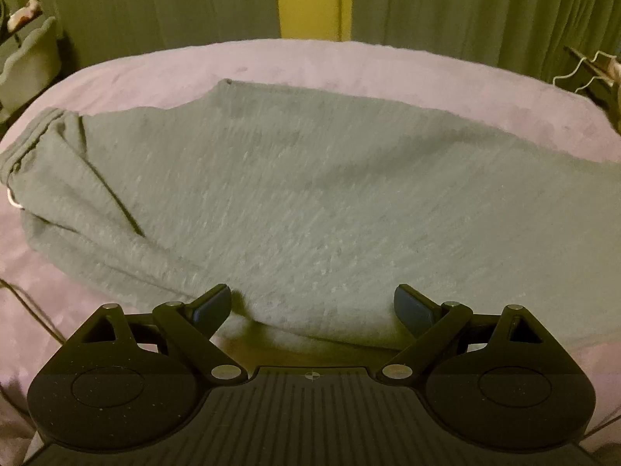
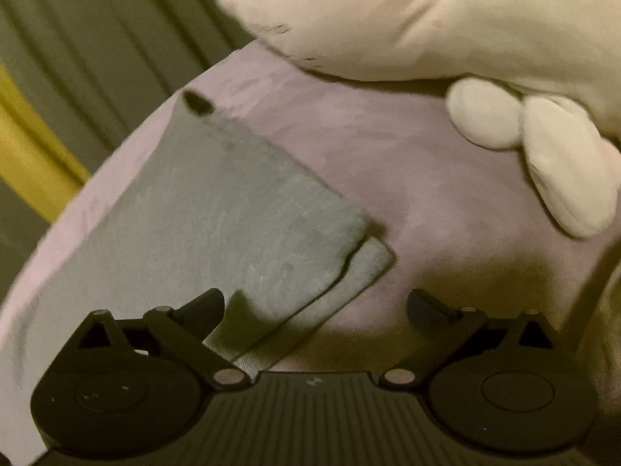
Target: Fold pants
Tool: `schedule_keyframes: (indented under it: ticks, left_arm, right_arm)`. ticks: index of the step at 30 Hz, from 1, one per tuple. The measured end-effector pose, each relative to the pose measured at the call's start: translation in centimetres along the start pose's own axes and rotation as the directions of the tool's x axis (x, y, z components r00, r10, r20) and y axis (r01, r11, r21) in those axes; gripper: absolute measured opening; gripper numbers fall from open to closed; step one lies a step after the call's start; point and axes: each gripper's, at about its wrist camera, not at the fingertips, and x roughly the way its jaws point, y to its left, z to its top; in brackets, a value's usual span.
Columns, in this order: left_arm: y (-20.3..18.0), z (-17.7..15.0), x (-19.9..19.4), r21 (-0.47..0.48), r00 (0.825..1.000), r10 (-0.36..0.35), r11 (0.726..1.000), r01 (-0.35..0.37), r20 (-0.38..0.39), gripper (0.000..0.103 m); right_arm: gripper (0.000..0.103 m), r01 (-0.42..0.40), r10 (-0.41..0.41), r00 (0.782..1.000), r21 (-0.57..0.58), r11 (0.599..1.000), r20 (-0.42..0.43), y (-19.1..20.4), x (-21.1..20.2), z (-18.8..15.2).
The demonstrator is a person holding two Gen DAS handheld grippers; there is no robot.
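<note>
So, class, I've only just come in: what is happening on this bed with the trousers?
A person holds a gripper in each hand over grey pants laid flat on a pink bedspread, legs already stacked one on the other. The left gripper hovers open over the near edge. The right gripper is open by the leg cuffs, gripping nothing. A white plush toy lies beyond.

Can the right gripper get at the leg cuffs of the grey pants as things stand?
Probably yes. The right gripper is open, and the leg cuffs lie flat on the pink bedcover just ahead of its fingers. The white plush toy sits farther back, clear of the path.
</note>
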Motion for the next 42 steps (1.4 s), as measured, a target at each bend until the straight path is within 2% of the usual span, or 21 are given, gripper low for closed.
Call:
schedule_keyframes:
  ticks: [3,10,14,23,26,27,28,29,30,33,38,42]
  left_arm:
    - [0.0,-0.1,0.6,0.005,1.000,0.017,1.000,-0.017,-0.008,0.095]
    - [0.3,-0.2,1.4,0.015,0.999,0.026,1.000,-0.025,-0.020,0.095]
    - [0.3,-0.4,1.7,0.027,0.999,0.040,0.999,-0.039,-0.024,0.095]
    - [0.2,-0.2,2.2,0.016,0.998,0.048,0.999,-0.047,-0.032,0.095]
    - [0.2,-0.2,2.3,0.020,0.998,0.050,0.999,-0.049,-0.035,0.095]
    - [0.2,-0.3,2.4,0.021,0.998,0.049,0.999,-0.049,-0.036,0.095]
    - [0.2,-0.2,2.5,0.022,0.998,0.050,0.999,-0.049,-0.037,0.095]
    - [0.2,-0.2,2.5,0.023,0.998,0.053,0.998,-0.052,-0.040,0.095]
    - [0.2,-0.2,2.6,0.021,0.998,0.055,0.998,-0.054,-0.042,0.095]
    - [0.1,-0.1,2.9,0.019,0.997,0.059,0.998,-0.058,-0.050,0.095]
    - [0.0,-0.2,3.1,0.027,0.997,0.065,0.998,-0.064,-0.049,0.095]
    - [0.1,-0.4,3.4,0.031,0.996,0.069,0.997,-0.068,-0.056,0.095]
  right_arm:
    - [0.101,0.014,-0.014,1.000,-0.046,0.999,-0.010,0.9,0.2,-0.2]
    - [0.101,0.044,-0.044,0.999,-0.040,0.998,-0.011,2.4,0.1,-0.5]
    - [0.101,0.001,-0.001,1.000,-0.021,1.000,0.014,2.5,-0.4,-1.0]
    - [0.100,-0.031,0.029,0.999,0.065,0.997,0.033,1.5,0.1,-0.6]
    - [0.086,-0.029,0.025,0.998,0.065,0.998,0.055,1.5,0.0,-0.4]
    - [0.077,-0.025,0.021,0.998,0.066,0.997,0.059,1.4,0.1,-0.3]
    - [0.062,-0.018,0.014,0.998,0.072,0.997,0.068,1.1,0.0,-0.3]
    - [0.054,-0.013,0.007,0.997,0.081,0.997,0.077,0.9,-0.1,-0.2]
    - [0.038,-0.014,0.006,0.996,0.091,0.996,0.084,0.6,-0.2,-0.1]
    - [0.036,-0.045,0.035,0.996,0.121,0.992,0.078,0.0,-0.1,0.2]
    - [0.038,-0.061,0.050,0.995,0.137,0.989,0.084,-0.4,0.7,0.5]
    - [0.047,-0.103,0.087,0.992,0.199,0.975,0.092,-1.0,0.7,0.5]
